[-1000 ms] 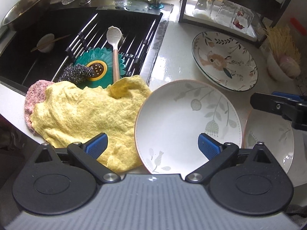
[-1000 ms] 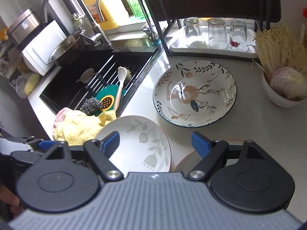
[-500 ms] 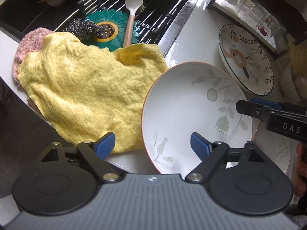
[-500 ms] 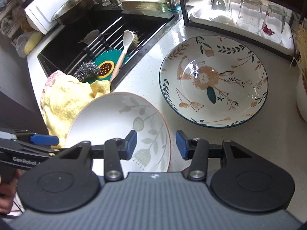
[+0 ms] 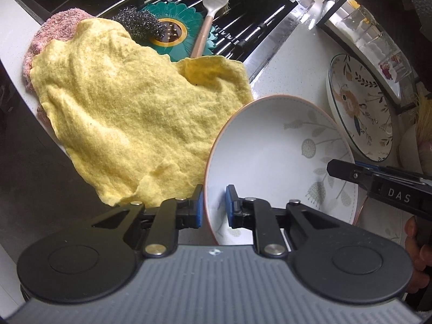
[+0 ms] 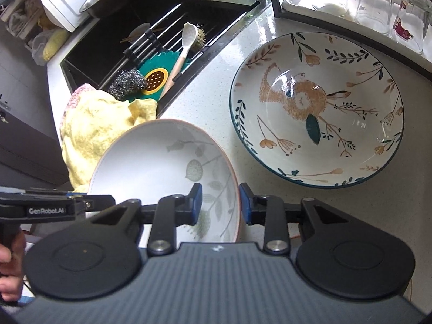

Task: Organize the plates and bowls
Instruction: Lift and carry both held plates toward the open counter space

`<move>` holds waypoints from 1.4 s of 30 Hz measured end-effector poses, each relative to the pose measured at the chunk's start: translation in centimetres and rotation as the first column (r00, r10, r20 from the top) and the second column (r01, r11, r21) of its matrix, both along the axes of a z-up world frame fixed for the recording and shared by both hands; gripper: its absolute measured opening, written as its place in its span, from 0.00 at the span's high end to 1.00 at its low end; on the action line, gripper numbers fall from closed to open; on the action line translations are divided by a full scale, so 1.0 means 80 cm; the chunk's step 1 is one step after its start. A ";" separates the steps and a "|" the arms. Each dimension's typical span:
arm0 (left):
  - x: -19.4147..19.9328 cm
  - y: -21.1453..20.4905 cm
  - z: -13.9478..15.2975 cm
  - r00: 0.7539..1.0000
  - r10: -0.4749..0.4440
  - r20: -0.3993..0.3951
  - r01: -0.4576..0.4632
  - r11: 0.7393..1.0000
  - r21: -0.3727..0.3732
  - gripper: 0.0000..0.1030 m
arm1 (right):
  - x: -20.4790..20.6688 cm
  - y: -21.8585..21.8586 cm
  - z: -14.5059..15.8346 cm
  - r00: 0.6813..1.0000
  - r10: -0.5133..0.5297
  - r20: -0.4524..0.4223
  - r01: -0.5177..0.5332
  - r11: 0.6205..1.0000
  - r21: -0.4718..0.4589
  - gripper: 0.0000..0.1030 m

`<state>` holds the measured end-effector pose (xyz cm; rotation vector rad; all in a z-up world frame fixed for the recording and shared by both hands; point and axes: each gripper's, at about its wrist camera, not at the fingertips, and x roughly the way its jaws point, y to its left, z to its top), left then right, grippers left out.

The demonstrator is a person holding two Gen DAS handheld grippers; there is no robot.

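Note:
A white plate with grey leaf print and an orange rim [image 5: 283, 151] is held tilted above the counter; it also shows in the right wrist view [image 6: 162, 167]. My left gripper [image 5: 213, 206] is shut on its near left rim. My right gripper [image 6: 217, 205] is shut on its right rim. The right gripper shows in the left wrist view [image 5: 378, 186], and the left gripper in the right wrist view [image 6: 67, 205]. A large floral bowl with a dark green rim [image 6: 318, 110] sits on the counter to the right; it also shows in the left wrist view [image 5: 361, 108].
A yellow cloth [image 5: 129, 113] over a pink one [image 5: 59, 27] lies on the counter's left edge. The black sink [image 6: 151, 27] holds a rack, steel scourer [image 5: 137, 23], teal mat and white brush [image 5: 210, 13]. Upturned glasses [image 6: 375, 0] stand on a tray behind the bowl.
Both grippers have closed from open onto the white plate's rim, left and right. The plate has risen and tilted off the counter.

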<state>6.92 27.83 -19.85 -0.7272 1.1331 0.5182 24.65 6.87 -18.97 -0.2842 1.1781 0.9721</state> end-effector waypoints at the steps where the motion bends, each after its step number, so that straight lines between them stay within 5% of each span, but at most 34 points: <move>1: -0.001 0.000 0.000 1.000 0.004 0.003 -0.004 1.000 0.000 0.82 | 0.003 -0.001 -0.002 1.000 -0.014 -0.003 0.014 1.000 -0.003 0.74; 7: 0.000 0.000 0.005 1.000 0.018 0.012 -0.018 1.000 0.009 0.83 | 0.017 -0.005 -0.012 0.997 -0.036 -0.068 0.038 0.999 0.026 0.81; 24: 0.003 0.011 0.053 0.992 -0.040 0.123 0.025 0.993 0.115 0.85 | 0.008 -0.016 0.022 0.994 -0.092 -0.054 0.097 0.990 0.104 0.81; 42: 0.008 -0.016 0.120 0.930 -0.227 0.290 0.179 0.967 0.183 0.88 | -0.024 -0.082 0.095 0.950 -0.305 0.066 0.284 0.932 0.224 0.81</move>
